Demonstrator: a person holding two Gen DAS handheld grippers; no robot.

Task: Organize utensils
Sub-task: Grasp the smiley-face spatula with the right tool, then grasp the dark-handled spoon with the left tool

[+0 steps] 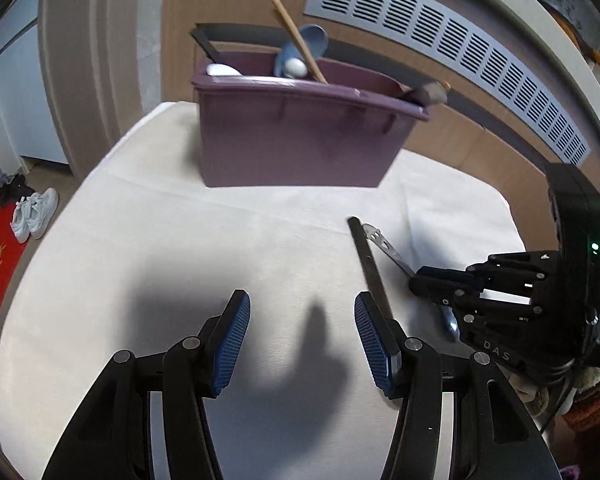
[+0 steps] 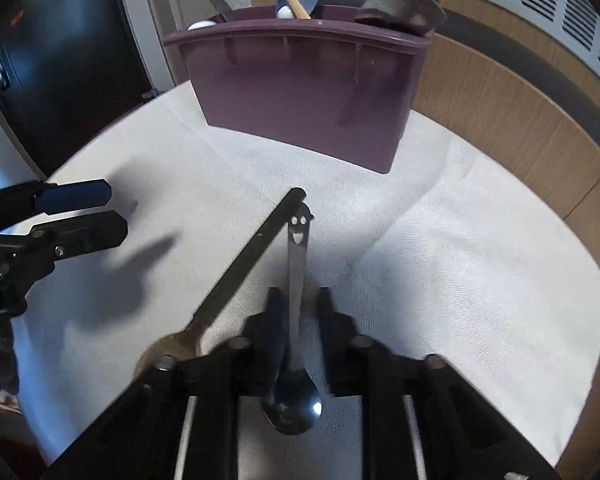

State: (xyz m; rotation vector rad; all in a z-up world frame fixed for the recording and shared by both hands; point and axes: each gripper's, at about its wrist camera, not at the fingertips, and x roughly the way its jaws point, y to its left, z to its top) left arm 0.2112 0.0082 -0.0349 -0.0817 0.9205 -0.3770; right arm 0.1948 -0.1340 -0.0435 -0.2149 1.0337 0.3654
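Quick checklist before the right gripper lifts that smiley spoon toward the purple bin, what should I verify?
1. Right gripper shut on the smiley spoon: ok.
2. Grip sits on the handle near the bowl, not mid-handle: cannot tell if it will hold level.
3. Dark-handled spoon touching the smiley spoon near the handle tips: not ok, may drag.
4. Left gripper open, holding nothing: ok.
5. Room in the purple bin: cannot tell.

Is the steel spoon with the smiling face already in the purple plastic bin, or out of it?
Out. The steel smiley-face spoon lies on the white cloth, before the purple plastic bin.
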